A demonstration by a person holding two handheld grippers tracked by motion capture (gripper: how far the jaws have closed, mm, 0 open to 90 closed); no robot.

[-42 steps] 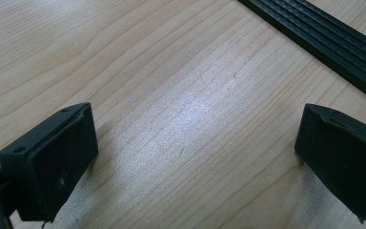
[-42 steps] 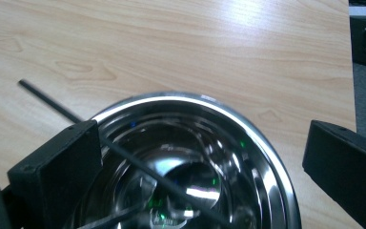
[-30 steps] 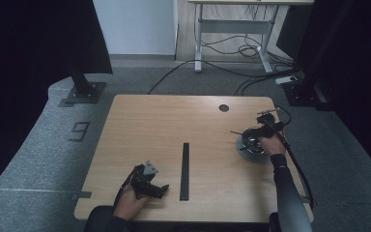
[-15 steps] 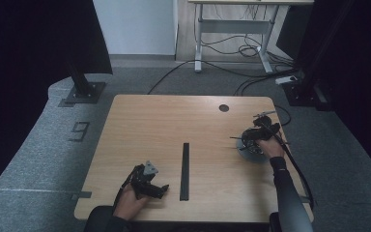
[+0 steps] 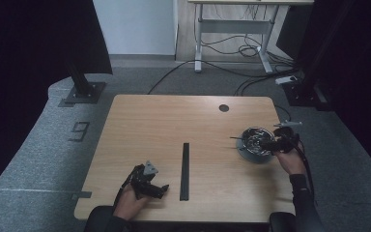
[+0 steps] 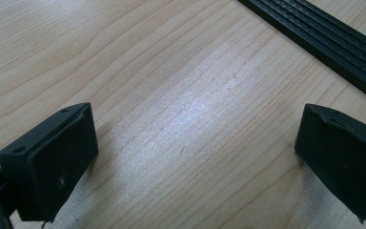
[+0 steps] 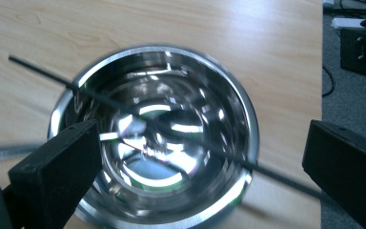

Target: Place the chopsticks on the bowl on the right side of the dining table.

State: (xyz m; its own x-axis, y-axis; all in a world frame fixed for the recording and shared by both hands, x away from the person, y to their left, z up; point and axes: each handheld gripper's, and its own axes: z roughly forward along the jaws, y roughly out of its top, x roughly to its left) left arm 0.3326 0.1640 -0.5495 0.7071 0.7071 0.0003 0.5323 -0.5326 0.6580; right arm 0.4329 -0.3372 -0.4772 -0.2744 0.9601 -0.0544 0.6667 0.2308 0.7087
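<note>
High view: a steel bowl [image 5: 254,140] sits near the table's [image 5: 174,125] right edge, at about three o'clock from the black strip [image 5: 185,170] lying mid-table. The right gripper [image 5: 270,144] hangs over it; the left gripper [image 5: 157,190] rests at seven o'clock from the strip.

Left gripper view: jaws spread wide, nothing between them but bare wood.

Right gripper view: jaws released, straddling the bowl [image 7: 155,136] from above. A thin black rod [image 7: 124,110] crosses its rim from ten to four o'clock. The polished bowl looks light, rigid and slippery — pinching the rim wall seems surest.
</note>
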